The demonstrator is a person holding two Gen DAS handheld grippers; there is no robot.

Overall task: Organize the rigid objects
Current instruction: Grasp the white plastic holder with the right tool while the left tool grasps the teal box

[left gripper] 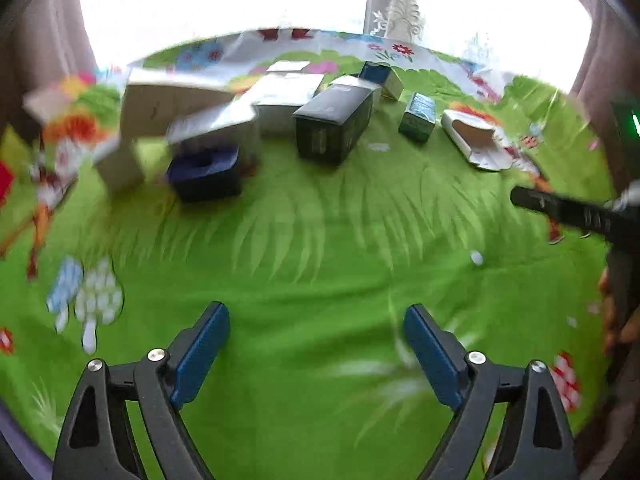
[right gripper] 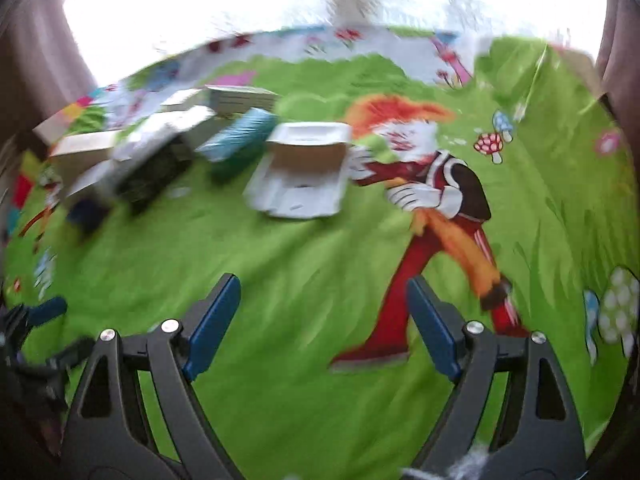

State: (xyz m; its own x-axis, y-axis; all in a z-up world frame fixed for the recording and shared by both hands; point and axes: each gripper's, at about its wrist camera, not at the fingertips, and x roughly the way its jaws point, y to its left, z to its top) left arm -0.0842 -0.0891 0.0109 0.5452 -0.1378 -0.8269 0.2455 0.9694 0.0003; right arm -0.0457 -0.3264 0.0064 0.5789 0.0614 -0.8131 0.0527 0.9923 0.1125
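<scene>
Several cardboard boxes lie on a green cartoon-print cloth. In the left wrist view I see a dark box (left gripper: pixel 334 124), a small navy open box (left gripper: pixel 206 174), a teal box (left gripper: pixel 418 117), an open white box (left gripper: pixel 476 140) and pale boxes (left gripper: pixel 176 106) behind. My left gripper (left gripper: pixel 316 354) is open and empty, well short of them. In the right wrist view the open white box (right gripper: pixel 302 174), the teal box (right gripper: pixel 240 140) and the dark box (right gripper: pixel 154 172) lie ahead to the left. My right gripper (right gripper: pixel 323 322) is open and empty above bare cloth.
The green cloth (left gripper: pixel 320 248) covers the surface up to a bright window behind. The right gripper's finger (left gripper: pixel 560 208) reaches in at the right edge of the left wrist view. The left gripper (right gripper: pixel 36 320) shows at the left edge of the right wrist view. Brown curtains hang on both sides.
</scene>
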